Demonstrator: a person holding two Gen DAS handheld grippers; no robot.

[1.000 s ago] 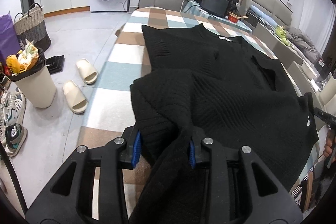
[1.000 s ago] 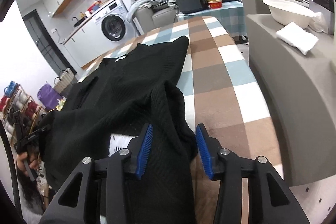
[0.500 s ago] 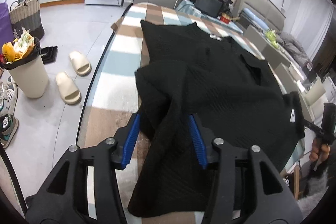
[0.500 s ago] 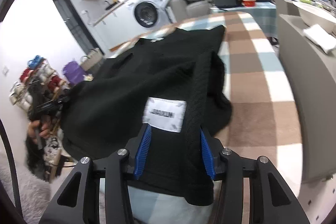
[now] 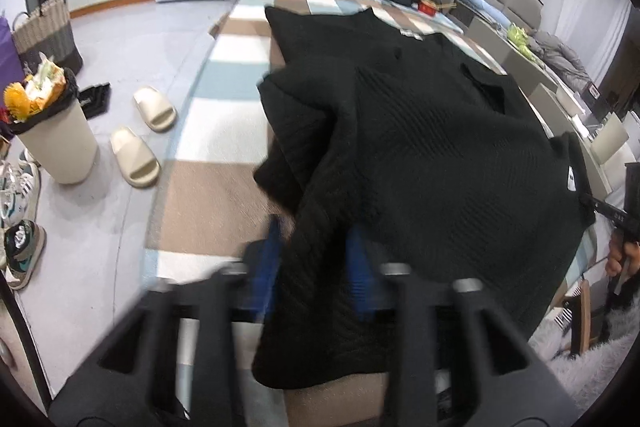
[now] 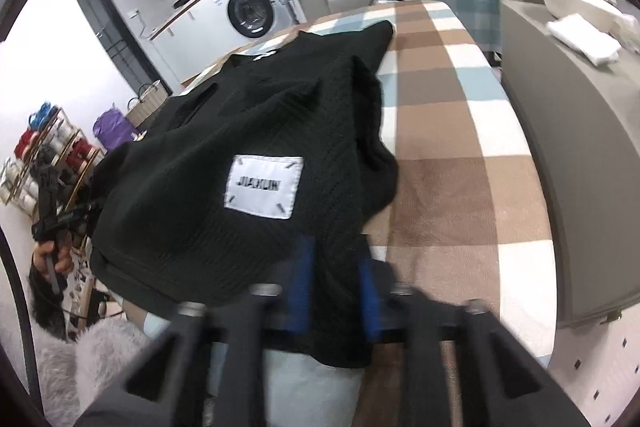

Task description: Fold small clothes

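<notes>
Between the blue pads of the left gripper [image 5: 314,267], whose jaws have just been closing, a fold of the black sweater [image 5: 420,147] is pinched. Likewise the right gripper [image 6: 334,287] clamps the hem nearest it. Beyond them the sweater lies across the checked table [image 5: 224,131], white label [image 6: 264,185] facing up.

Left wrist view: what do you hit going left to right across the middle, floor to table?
Trash bin → pair of beige slippers → checked tablecloth → black knit garment → right hand on the other handle.
</notes>
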